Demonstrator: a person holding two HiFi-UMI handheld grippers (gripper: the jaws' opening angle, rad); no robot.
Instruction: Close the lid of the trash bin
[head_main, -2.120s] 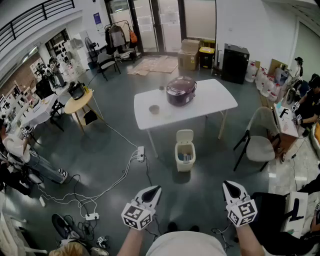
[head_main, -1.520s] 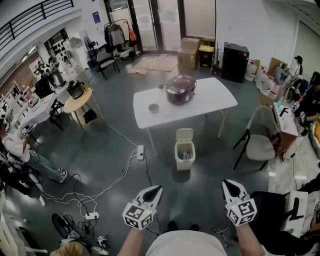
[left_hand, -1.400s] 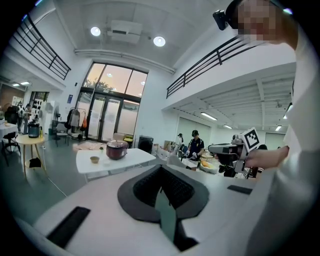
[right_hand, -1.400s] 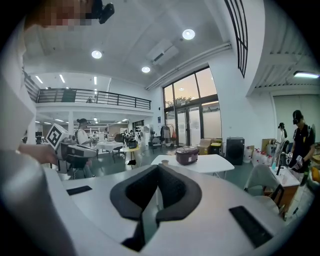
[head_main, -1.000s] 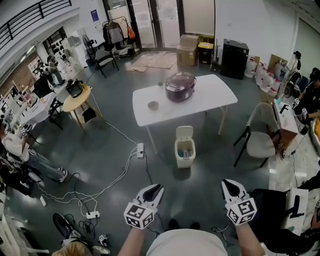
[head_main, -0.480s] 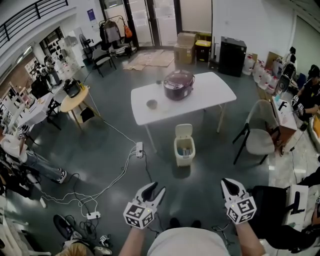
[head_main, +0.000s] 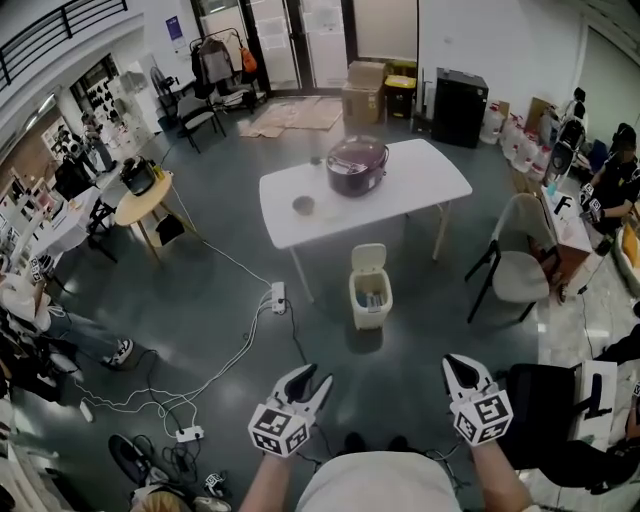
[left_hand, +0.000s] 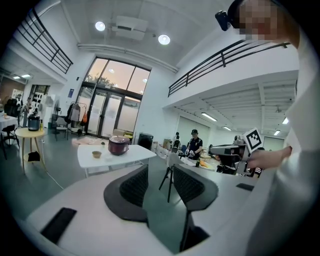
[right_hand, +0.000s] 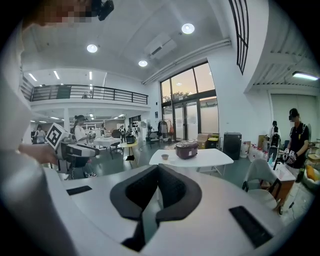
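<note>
The small white trash bin (head_main: 370, 298) stands on the grey floor in front of the white table (head_main: 425, 185), its lid (head_main: 369, 258) tipped up and open. Both grippers hang low in the head view, well short of the bin. My left gripper (head_main: 310, 378) is open; its jaws have just been spreading and nothing lies between them (left_hand: 160, 172). My right gripper (head_main: 455, 366) is shut on nothing, its tips meeting (right_hand: 158, 170). The bin does not show in either gripper view.
A dark rice cooker (head_main: 357, 165) and a small bowl (head_main: 303, 205) sit on the table. A white chair (head_main: 520, 270) stands right of the bin. A power strip (head_main: 277, 297) and cables trail left. People sit at both sides.
The left gripper's jaws have spread from nearly closed to wide apart. The right gripper stays shut. The view has crept slightly forward over the floor.
</note>
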